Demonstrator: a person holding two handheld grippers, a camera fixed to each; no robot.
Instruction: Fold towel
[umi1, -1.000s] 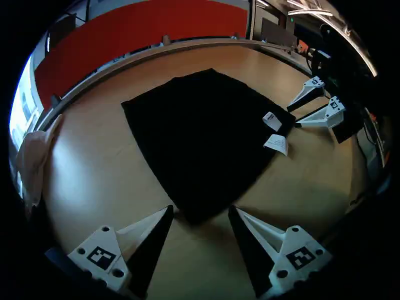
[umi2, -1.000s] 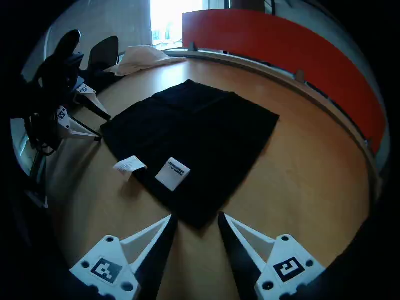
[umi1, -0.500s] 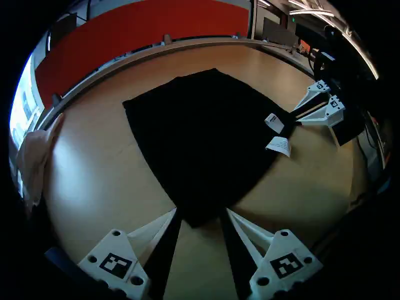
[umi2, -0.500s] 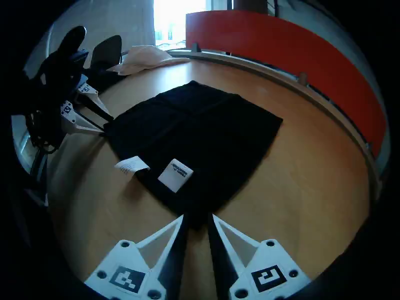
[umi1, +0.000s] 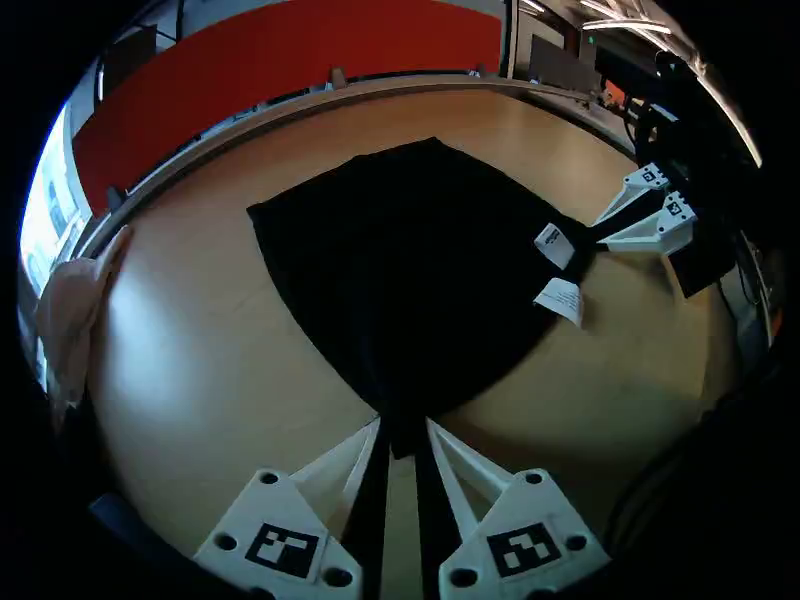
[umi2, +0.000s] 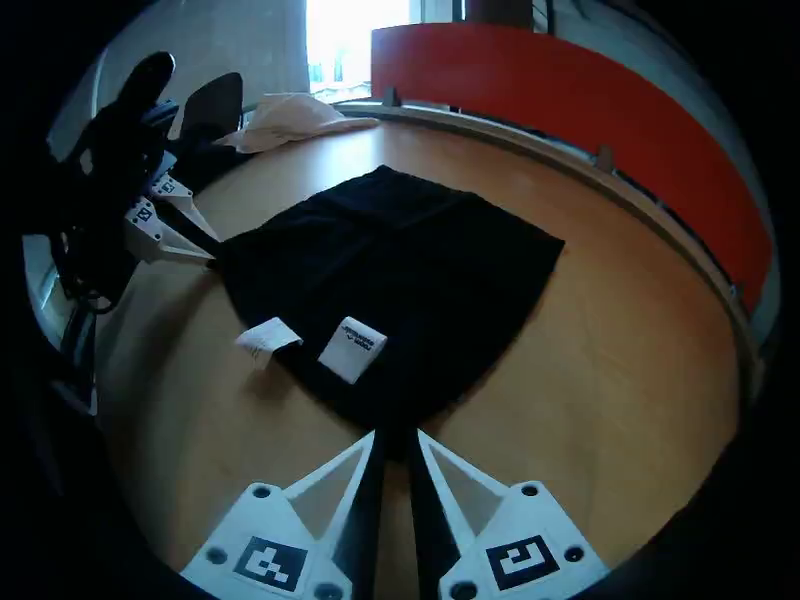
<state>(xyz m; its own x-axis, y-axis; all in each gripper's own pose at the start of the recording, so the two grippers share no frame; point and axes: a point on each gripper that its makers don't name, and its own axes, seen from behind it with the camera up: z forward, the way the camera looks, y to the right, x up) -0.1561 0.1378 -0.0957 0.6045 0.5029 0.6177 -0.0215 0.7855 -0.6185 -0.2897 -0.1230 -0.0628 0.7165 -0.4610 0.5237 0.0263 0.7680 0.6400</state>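
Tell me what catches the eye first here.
A black towel lies spread on the wooden table, two white tags at one edge. The left gripper and right gripper each pinch a corner. A red panel runs behind.

Nothing I can read; white tags (umi2: 352, 349) on my towel (umi2: 400, 260) carry print, seemingly too small.
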